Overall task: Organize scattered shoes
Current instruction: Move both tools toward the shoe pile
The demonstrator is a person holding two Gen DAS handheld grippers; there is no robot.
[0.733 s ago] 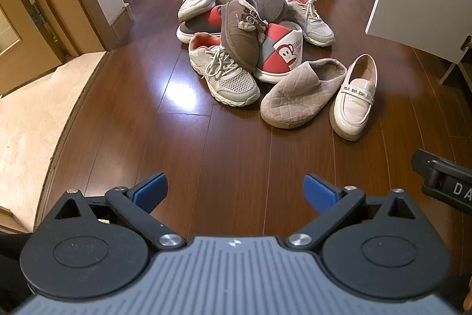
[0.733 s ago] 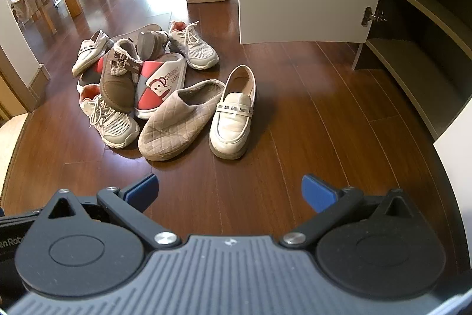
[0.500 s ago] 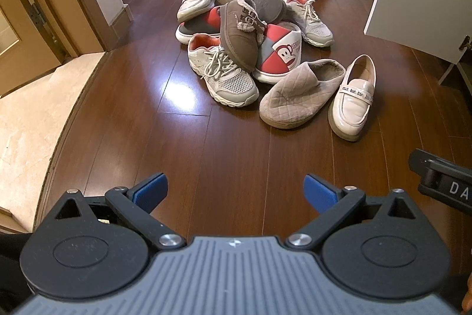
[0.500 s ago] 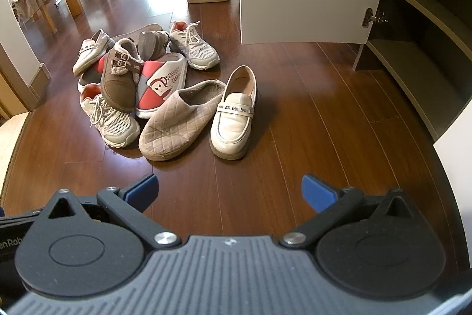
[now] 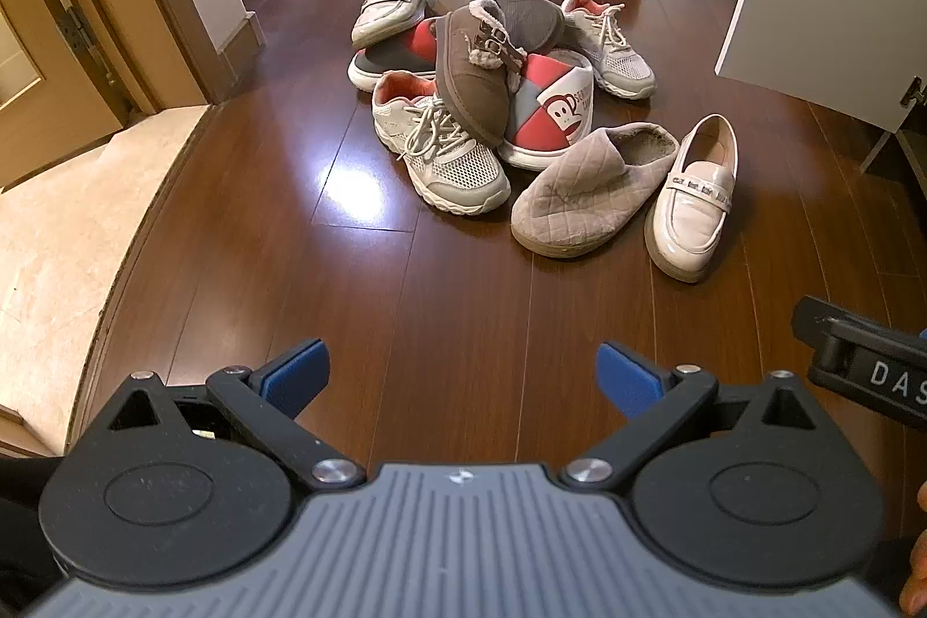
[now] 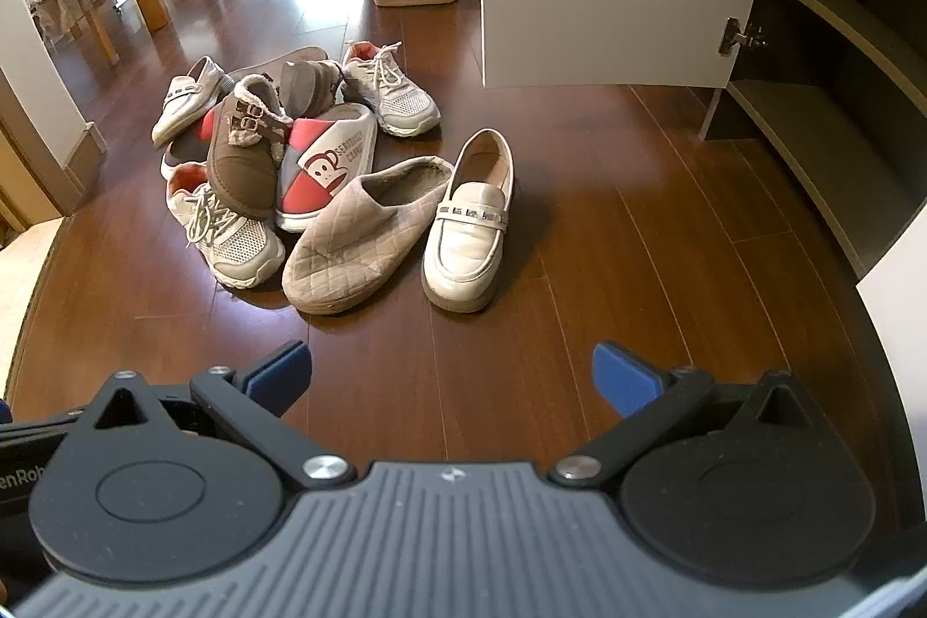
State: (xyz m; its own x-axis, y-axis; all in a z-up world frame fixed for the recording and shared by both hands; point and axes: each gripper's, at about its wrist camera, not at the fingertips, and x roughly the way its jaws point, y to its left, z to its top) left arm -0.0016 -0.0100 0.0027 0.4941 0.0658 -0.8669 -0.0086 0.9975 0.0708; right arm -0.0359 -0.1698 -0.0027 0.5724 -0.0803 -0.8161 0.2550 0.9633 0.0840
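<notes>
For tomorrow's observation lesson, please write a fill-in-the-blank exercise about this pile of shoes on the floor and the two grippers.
1. The brown fur-lined shoe with buckles lies on top of a white mesh ____ with laces.
2. The red and white slipper carries a cartoon ____ face.
3. The cream loafer with a metal strap lies beside the quilted beige ____, at the edge of the pile nearest the open cabinet.
4. The left gripper and the right gripper are both ____ and hold nothing.

Missing words: sneaker; monkey; slipper; open
</notes>
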